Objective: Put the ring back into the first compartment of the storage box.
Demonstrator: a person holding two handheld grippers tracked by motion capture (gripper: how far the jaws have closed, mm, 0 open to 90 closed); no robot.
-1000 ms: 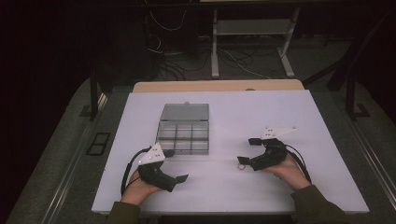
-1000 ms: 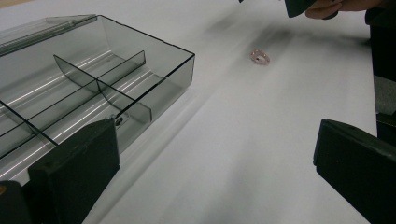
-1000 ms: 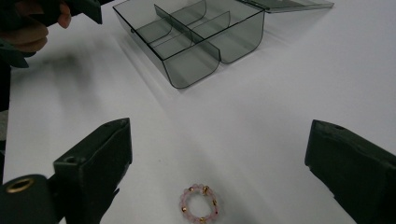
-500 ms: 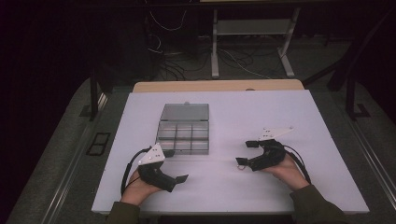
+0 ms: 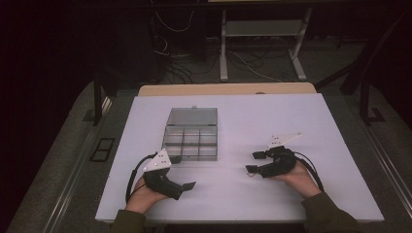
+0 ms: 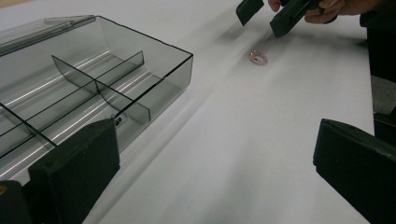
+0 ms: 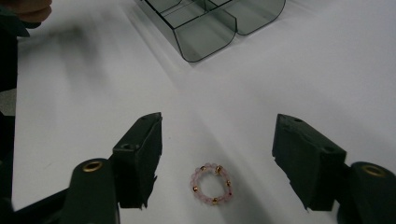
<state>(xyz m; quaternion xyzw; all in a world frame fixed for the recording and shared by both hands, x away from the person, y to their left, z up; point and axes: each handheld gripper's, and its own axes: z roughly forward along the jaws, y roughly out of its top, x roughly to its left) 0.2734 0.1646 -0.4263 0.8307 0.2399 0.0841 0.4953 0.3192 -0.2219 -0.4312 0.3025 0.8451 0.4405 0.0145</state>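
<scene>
Overhead, your right gripper (image 5: 254,162) hangs over the white table (image 5: 243,204), right of the smoky divided box (image 5: 191,135); your left gripper (image 5: 182,172) sits near the box's front corner. Along the left gripper's wide-apart, empty jaws, a small pink ring (image 6: 258,57) lies near the other gripper. Your right gripper's view shows it as a ring of pink and gold beads, flat between spread jaws, untouched.

Beaded ring (image 7: 211,184) lies between the tool's (image 7: 217,158) spread jaws.
</scene>
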